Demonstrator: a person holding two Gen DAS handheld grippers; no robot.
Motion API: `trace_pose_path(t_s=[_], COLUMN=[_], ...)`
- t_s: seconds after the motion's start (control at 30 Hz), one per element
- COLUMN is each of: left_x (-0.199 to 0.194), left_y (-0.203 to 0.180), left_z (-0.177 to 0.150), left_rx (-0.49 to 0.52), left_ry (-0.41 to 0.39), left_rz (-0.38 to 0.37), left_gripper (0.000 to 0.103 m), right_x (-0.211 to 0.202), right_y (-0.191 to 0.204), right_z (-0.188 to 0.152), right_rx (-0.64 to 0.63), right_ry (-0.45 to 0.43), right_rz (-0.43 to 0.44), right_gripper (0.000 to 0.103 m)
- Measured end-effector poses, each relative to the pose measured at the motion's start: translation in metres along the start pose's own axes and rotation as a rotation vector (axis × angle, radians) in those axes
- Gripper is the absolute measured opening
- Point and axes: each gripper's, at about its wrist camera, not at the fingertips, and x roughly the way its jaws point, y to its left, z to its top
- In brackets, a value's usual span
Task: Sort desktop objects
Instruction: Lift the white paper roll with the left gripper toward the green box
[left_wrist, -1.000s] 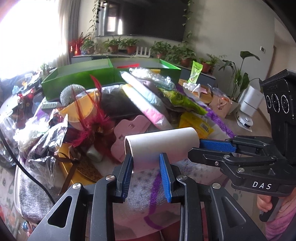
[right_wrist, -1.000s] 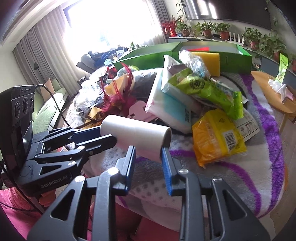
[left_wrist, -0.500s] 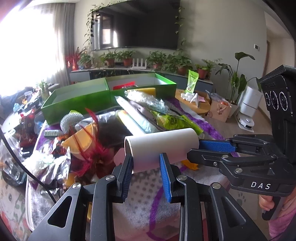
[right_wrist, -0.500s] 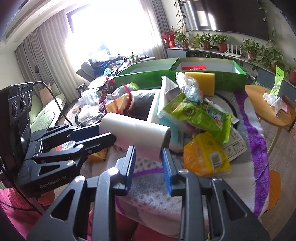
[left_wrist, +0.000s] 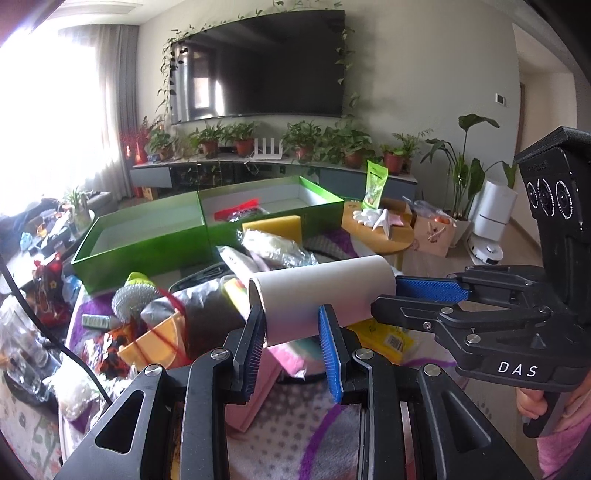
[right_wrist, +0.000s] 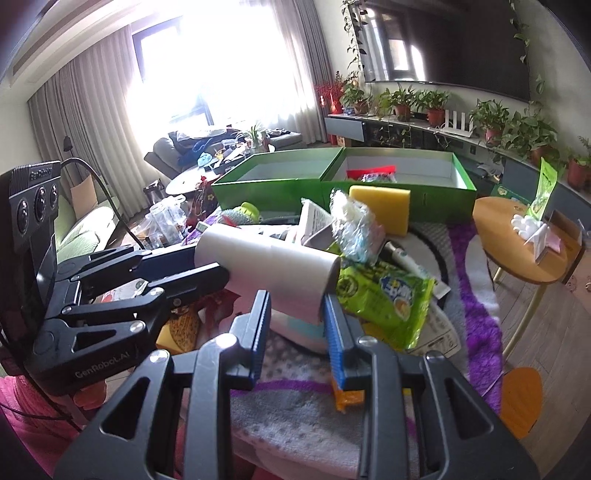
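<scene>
White paper roll (left_wrist: 321, 295) | left claw (left_wrist: 291, 328) clamped on one end | right claw (right_wrist: 297, 317) clamped on other end

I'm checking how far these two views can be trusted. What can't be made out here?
- Left green box: floor hidden by its front wall, both views.
- White roll: its underside, behind the tongs.
- Red packet in the right box: print too small.
- Window area: washed out by glare.

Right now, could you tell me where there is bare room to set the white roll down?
The left green box looks empty. The right green box holds only a red packet at its near left, so its right side is free. The spotted cloth just before the fingers is bare. The pile around the yellow sponge is crowded.
</scene>
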Motion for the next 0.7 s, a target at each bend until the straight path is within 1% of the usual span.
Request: trace_pose_path(t_s=[0.2, 0.43, 0.7], left_x=[0.008, 0.013, 0.025], left_y=[-0.005, -0.01, -0.012], left_z=[0.013, 0.027, 0.044], left_rx=[0.012, 0.03, 0.051], left_ry=[-0.009, -0.027, -0.029], left_rz=[-0.009, -0.002, 0.008], left_gripper=[0.029, 0.029, 0.029], right_x=[-0.002, -0.002, 0.0], right_y=[-0.011, -0.021, -0.031], right_z=[0.011, 0.022, 0.036], right_rx=[0.0, 0.0, -0.009], right_ry=[-0.022, -0.043, -0.064], right_rz=[-0.021, -0.026, -0.038], right_gripper=[0.031, 0.031, 0.031])
